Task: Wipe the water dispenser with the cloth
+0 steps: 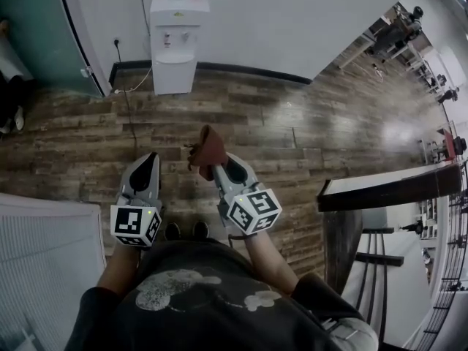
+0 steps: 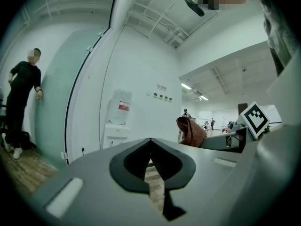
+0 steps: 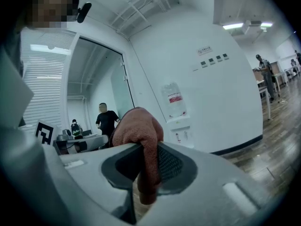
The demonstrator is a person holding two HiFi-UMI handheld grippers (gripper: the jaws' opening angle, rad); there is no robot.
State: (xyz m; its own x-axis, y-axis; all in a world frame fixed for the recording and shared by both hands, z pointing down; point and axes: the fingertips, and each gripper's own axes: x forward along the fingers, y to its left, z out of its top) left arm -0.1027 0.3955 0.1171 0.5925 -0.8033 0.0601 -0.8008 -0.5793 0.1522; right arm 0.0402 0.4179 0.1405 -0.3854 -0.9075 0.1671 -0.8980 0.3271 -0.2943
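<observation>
Cloth first: where do we have it?

In our right gripper. Its jaws are clamped on the reddish-brown fabric, with a fold bulging above them and a tail hanging down between them.

And our left gripper?

Its jaws are together with nothing between them. Only a sliver of the wooden floor shows through the slit behind the tips. We hold it just beside the right one, both in front of our chest and pointing ahead.

Where does the water dispenser stand?

At the floor's far edge, upright against the white wall, well apart from both grippers. It is white, and it carries a clear bottle with a red label on top.

Does the cloth touch it?

No. We have the cloth in the air above the floorboards, well short of the dispenser.

What else do we see?

A dark cord runs across the floor from a socket just left of the dispenser. A dark-topped worktop juts in at our right. A person in dark clothes stands by the teal glass panel at the left.
</observation>
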